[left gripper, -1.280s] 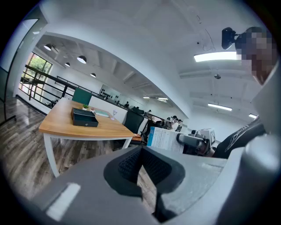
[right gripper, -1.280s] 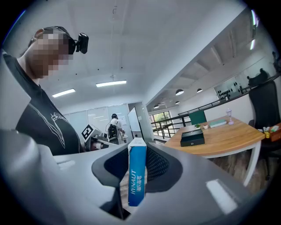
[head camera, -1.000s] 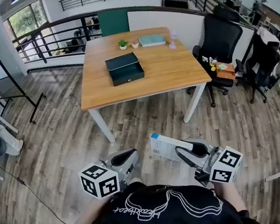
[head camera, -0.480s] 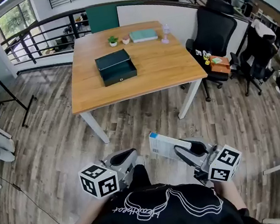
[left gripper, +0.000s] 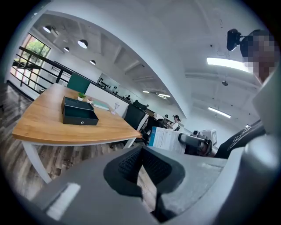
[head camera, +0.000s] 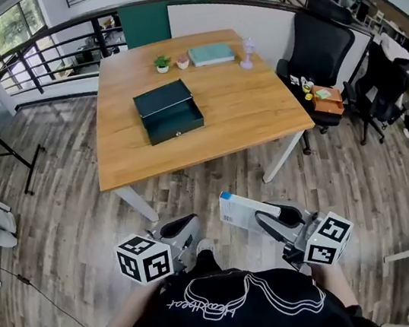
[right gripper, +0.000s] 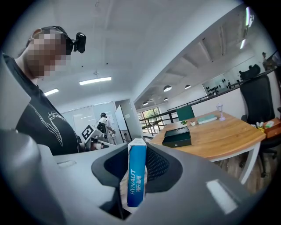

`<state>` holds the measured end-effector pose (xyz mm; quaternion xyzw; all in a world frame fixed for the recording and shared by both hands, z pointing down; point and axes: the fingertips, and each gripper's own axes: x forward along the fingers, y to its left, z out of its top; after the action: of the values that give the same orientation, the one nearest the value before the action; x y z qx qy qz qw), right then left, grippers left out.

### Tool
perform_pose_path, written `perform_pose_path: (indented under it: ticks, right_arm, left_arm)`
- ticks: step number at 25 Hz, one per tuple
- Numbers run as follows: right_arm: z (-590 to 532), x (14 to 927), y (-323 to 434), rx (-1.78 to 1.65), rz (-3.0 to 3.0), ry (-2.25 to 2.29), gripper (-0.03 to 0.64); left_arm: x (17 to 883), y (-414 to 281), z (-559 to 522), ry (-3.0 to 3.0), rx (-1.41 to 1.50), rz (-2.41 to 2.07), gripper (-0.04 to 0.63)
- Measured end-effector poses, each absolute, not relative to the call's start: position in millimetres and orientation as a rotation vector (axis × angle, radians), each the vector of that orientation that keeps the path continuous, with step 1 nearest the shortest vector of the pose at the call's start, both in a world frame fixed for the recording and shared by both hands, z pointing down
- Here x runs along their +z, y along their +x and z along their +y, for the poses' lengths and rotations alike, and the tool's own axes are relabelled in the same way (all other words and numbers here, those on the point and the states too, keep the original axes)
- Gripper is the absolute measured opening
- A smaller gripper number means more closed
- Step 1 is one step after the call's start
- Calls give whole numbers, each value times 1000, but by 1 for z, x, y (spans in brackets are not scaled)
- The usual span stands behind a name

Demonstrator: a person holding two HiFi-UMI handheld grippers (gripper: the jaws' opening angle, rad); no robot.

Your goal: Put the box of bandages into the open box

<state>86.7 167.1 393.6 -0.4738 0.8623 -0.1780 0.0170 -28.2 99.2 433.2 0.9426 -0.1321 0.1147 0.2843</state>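
The wooden table (head camera: 259, 119) stands well ahead of the person, with a black chair (head camera: 321, 52) at its right side. The open box (head camera: 168, 111), dark green, lies on the table left of its middle, its lid tipped back toward the far edge. A pale green book (head camera: 211, 54) and a small potted plant (head camera: 162, 64) sit near the table's far edge, beyond the box. The box of bandages (head camera: 244, 211) is off the table, well short of its near edge and above the wood floor. It is clamped between the jaws of the right gripper (head camera: 276, 224), standing on edge with its blue spine facing that gripper's camera and its white end sticking out past the jaw tips toward the table. The left gripper (head camera: 180, 228) hangs just beside it, equally far from the table, its jaws pressed together with nothing between them.
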Motion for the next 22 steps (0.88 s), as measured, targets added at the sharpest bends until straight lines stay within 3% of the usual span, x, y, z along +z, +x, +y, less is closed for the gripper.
perform_pose_path:
  ticks: [13, 22]
  right_arm:
    - [-21, 410, 110, -685, 2717, -1484, 109]
    - [-83, 416, 106, -681, 2787, -1475, 109]
  left_arm:
    - [447, -8, -88, 2452, 330, -378, 0]
    - [462, -11, -145, 2428, 334, -401, 0]
